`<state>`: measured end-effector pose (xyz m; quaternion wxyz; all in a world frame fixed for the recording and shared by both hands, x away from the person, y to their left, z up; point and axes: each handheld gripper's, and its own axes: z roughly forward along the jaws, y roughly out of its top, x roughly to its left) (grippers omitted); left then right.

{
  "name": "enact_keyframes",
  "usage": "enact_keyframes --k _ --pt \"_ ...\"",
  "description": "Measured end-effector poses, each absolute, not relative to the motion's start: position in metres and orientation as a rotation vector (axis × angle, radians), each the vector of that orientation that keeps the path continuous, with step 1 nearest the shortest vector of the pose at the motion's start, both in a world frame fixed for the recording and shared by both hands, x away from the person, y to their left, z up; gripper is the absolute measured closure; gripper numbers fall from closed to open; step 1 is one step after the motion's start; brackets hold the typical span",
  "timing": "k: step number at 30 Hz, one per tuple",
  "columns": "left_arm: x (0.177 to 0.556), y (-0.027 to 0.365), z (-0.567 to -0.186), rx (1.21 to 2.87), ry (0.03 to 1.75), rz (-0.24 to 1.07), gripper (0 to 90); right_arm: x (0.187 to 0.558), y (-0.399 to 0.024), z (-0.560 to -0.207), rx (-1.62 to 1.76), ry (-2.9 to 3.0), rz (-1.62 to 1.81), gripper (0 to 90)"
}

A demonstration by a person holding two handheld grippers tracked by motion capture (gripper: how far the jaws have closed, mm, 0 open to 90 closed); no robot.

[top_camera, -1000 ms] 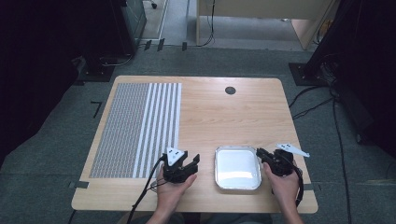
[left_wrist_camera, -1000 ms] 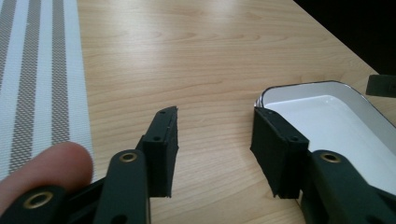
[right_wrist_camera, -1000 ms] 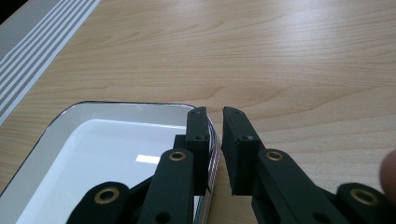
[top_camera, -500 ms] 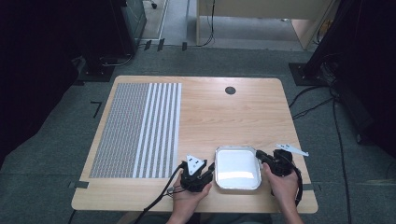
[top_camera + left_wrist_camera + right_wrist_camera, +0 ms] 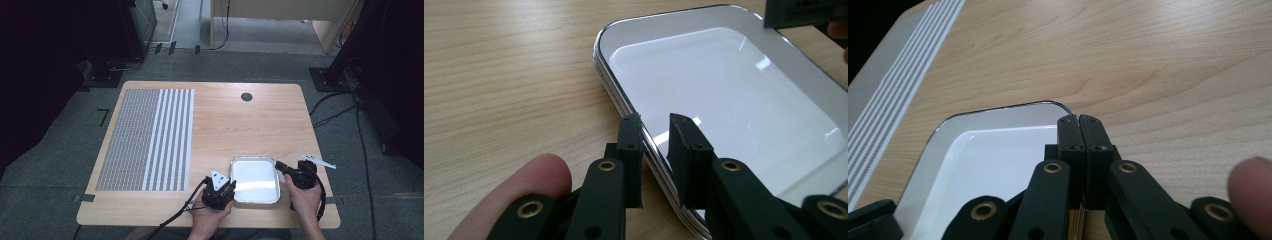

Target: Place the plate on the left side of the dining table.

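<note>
right tool (image 5: pixel 1079 120): pinching tray (image 5: pixel 255 165) rim | left tool (image 5: pixel 656 130): jaws closing astride opposite rim, gap showing | counter (image 5: pixel 225 120)

The right gripper (image 5: pixel 1080 119) clamps the white tray's (image 5: pixel 998 145) rim.

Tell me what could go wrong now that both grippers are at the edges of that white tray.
The left gripper has just been closing astride the tray's thin rim, with a gap on both sides; it may close crooked and slip off. The right gripper is shut on the far corner rim, a small pinch, so a lift might tilt the tray or let it drop. The tray sits close to the table's near edge, so a slip might push it off.
</note>
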<state>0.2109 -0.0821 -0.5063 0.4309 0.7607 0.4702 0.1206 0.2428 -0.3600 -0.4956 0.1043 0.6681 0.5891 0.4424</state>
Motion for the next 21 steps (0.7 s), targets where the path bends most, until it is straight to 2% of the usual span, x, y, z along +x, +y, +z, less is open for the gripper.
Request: enact_keyframes --k 16,21 --pt "0.2136 -0.0848 -0.5053 1.902 1.179 0.315 78.0 0.2386 -0.3539 -0.4962 1.961 1.755 1.213 89.1" --pt "0.2155 -0.0853 -0.5036 1.901 1.180 0.316 77.9 0.2361 -0.3569 -0.4903 1.993 1.679 1.300 90.0"
